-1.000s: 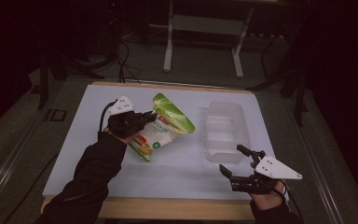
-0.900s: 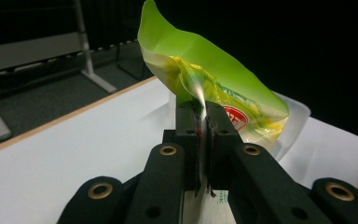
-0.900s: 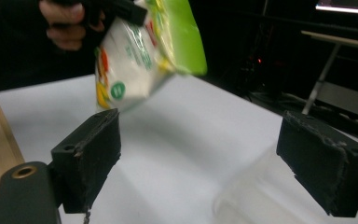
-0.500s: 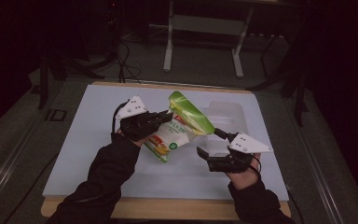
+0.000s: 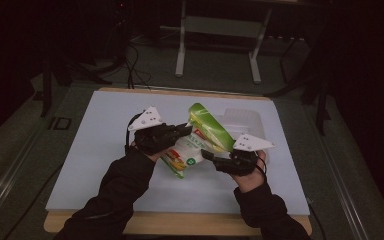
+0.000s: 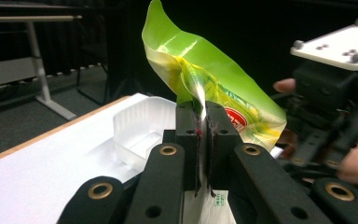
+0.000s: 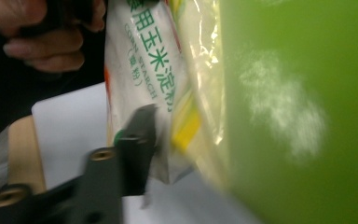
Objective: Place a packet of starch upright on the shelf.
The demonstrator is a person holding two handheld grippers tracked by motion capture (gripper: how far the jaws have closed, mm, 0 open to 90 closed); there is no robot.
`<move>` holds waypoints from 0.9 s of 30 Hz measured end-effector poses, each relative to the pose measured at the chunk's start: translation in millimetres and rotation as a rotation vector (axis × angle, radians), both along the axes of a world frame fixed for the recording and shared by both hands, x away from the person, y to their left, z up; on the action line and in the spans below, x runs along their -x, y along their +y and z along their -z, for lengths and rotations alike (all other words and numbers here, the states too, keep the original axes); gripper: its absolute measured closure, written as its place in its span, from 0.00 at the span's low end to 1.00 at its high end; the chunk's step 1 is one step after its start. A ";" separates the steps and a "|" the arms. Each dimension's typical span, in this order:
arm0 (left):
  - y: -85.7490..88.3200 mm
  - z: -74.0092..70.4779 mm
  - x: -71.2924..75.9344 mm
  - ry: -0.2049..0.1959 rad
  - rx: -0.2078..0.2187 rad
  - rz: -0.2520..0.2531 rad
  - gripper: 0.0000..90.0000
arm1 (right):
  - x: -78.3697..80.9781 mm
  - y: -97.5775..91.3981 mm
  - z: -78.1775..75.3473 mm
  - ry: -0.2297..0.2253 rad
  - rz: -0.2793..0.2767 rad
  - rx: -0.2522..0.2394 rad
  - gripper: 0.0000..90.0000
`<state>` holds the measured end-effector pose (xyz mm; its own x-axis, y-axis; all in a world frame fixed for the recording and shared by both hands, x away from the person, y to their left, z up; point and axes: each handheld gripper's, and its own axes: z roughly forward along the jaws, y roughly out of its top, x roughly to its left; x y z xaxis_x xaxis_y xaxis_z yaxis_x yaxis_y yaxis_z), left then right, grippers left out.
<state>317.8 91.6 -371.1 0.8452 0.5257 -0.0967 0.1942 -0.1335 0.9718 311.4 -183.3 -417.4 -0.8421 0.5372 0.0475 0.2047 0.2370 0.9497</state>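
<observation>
A green and white bag of corn starch (image 5: 202, 134) is held up above the table, its green top flap folded over. My left gripper (image 5: 185, 130) is shut on the bag's left edge; in the left gripper view the jaws (image 6: 200, 126) pinch a thin film edge of the bag (image 6: 214, 79). My right gripper (image 5: 208, 155) is at the bag's lower right corner, jaws apart. In the right gripper view one finger (image 7: 137, 140) lies against the white printed face of the bag (image 7: 154, 70), and the green flap (image 7: 298, 116) hides the other finger.
A clear plastic tub (image 5: 240, 120) stands on the white sheet (image 5: 100, 150) just behind the bag, also the tub (image 6: 140, 126) in the left gripper view. A wooden table edge (image 5: 180, 222) runs along the front. Desk legs (image 5: 180, 55) and cables stand on the floor beyond.
My right gripper has moved from the table's front right up and left to the bag. My left gripper has carried the bag a little rightward and raised it.
</observation>
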 end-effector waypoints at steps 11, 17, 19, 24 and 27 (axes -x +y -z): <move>4.8 6.9 -3.3 0.030 0.016 0.000 0.96 | -14.7 -1.0 -10.1 0.130 -0.124 0.032 0.92; 12.1 5.9 -1.7 0.030 0.058 0.023 0.96 | -13.3 0.5 -22.0 0.112 -0.153 0.069 0.93; 13.9 4.3 -2.1 0.033 0.069 0.033 0.96 | -11.9 1.0 -30.7 0.078 -0.172 0.098 0.94; 16.9 -0.7 -4.1 0.035 0.060 0.064 0.93 | -11.2 -2.5 -45.2 0.035 -0.187 0.138 0.94; 18.0 -1.4 -6.5 0.057 0.062 0.088 0.82 | -13.0 -7.8 -52.0 0.028 -0.182 0.151 0.95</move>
<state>324.3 109.6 -369.7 0.8799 0.4412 -0.1761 0.2395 -0.0920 0.9665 324.4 -191.2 -365.4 -0.9253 0.3793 0.0028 0.1712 0.4110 0.8954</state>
